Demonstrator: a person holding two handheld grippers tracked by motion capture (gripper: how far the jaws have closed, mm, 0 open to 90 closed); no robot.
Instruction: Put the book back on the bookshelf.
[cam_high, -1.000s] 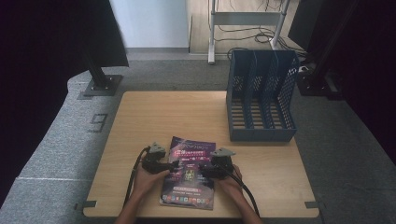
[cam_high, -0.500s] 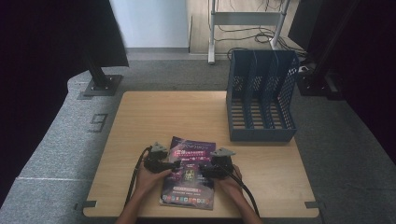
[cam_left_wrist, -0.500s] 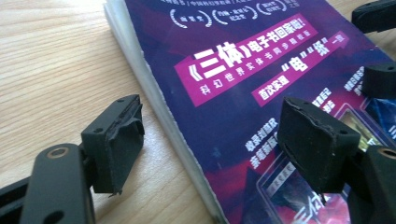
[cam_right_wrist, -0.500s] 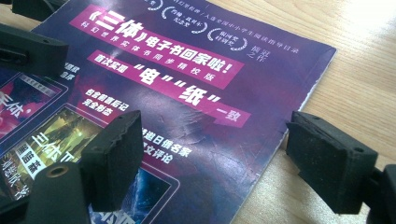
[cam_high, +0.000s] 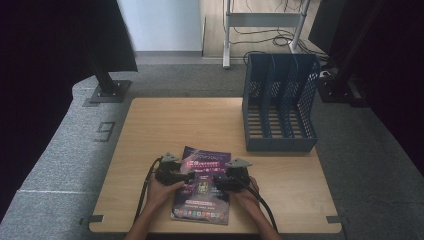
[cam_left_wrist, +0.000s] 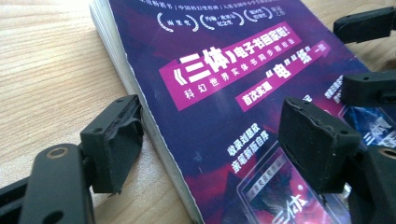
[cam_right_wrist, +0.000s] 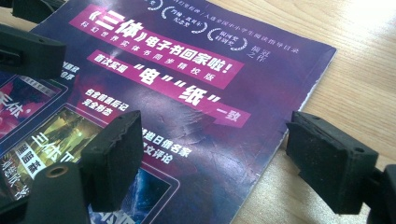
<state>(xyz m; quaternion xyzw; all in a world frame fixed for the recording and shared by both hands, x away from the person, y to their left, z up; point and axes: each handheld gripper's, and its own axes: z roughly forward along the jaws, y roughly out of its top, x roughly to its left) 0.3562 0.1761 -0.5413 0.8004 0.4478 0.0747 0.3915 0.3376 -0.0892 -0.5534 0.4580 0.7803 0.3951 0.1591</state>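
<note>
My left claw (cam_high: 176, 176) and right claw (cam_high: 231, 181) both sit open, each straddling a side edge of the purple book (cam_high: 202, 187), gripping nothing. The book lies flat at 6 o'clock on the surface (cam_high: 200, 122), long axis toward 12. The blue file rack (cam_high: 280, 102) stands at 2 o'clock. My hands hide the book's middle edges.

Left gripper (cam_high: 189, 176): since a second ago I edge it slightly inward; its spread fingers (cam_left_wrist: 114, 144) now straddle the left edge of the magazine (cam_high: 204, 185).
Right gripper (cam_high: 216, 181): barely shifts; fingers (cam_right_wrist: 113, 158) spread across the magazine's right edge.
Magazine: lies flat, no visible shift on the table (cam_high: 175, 125).
</note>
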